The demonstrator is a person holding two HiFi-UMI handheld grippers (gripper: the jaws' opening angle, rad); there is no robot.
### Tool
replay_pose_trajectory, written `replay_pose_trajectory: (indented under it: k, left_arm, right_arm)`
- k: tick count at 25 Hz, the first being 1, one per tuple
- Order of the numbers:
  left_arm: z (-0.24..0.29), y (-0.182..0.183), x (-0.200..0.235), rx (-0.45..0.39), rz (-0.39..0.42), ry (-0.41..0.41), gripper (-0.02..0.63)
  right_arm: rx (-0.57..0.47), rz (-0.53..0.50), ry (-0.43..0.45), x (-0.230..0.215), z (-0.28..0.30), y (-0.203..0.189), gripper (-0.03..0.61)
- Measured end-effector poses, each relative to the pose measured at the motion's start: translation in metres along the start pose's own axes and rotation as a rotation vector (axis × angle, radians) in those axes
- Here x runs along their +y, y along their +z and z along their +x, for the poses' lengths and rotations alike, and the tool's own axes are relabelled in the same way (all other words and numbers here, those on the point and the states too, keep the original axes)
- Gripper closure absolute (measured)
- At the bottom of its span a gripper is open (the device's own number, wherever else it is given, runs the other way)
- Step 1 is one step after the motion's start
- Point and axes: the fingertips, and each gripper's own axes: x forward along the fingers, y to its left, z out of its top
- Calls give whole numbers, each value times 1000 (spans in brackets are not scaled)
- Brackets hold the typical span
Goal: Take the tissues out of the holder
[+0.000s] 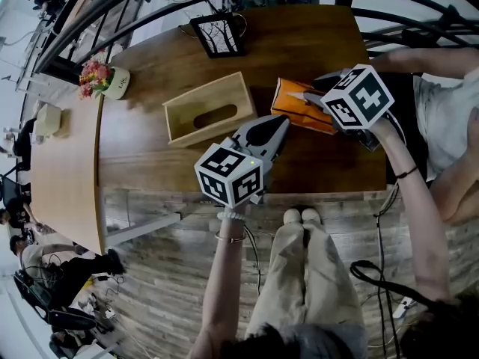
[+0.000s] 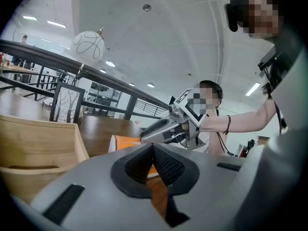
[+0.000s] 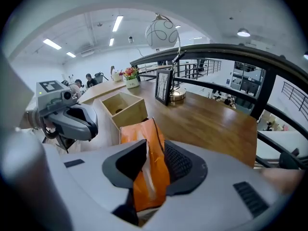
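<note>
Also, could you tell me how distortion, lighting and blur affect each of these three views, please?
Head view: strong fisheye bows the edge of the wooden table; light is even, little blur. Left gripper view: bright ceiling lamps, dark round vignette, the left gripper soft up close. Right gripper view: same vignette, the railing curved, the orange tissue pack fairly sharp.

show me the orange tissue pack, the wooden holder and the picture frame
orange tissue pack [image 1: 290, 105], head view, on its orange top face
wooden holder [image 1: 182, 123], head view, on its inside floor beside the slot
picture frame [image 1: 217, 36], head view, on the middle of the picture pane
</note>
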Motion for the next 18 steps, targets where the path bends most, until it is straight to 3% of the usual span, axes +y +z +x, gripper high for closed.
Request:
replay_pose_trajectory:
  k: [7, 12, 18]
  left_arm:
    - [-6, 12, 1, -25, 12, 25, 606]
    - [-17, 21, 1, -20, 47, 58, 606]
    - [-46, 40, -23, -126, 2, 90, 606]
  right_arm:
    - [-92, 65, 41, 1, -15, 13, 480]
    - [-237, 153, 86, 18, -35, 34, 480]
    - [-356, 89, 166, 72, -69, 48, 487]
